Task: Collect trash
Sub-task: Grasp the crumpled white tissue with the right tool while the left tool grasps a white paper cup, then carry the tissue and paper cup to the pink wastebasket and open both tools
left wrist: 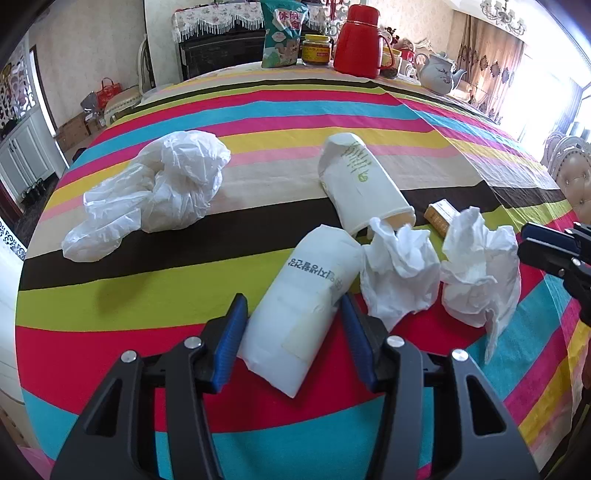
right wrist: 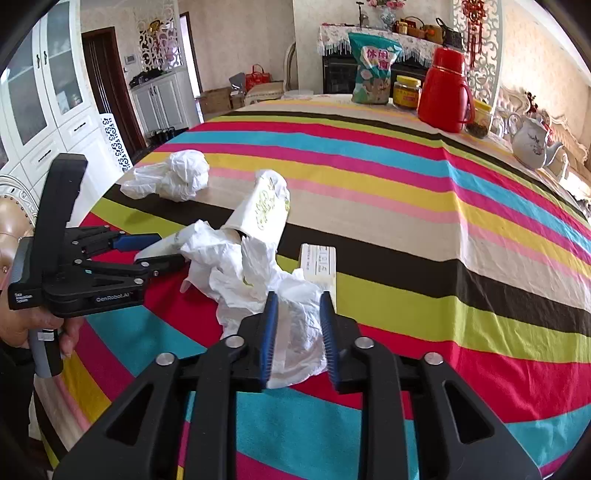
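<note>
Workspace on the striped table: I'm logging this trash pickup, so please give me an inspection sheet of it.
Surface: striped tablecloth, flat, no spills seen.
Job's things: near paper cup lying on its side; second paper cup also on its side; two crumpled tissues; crumpled plastic bag; small box.
Clutter: snack bag, jar, red thermos, teapot at the far edge.
Grippers: left tongs straddle the near cup, grip not certain; right tongs around a tissue, gap showing at the right pad.
Cables: nothing seen.
Surroundings: white cabinets, chairs, curtained window.
</note>
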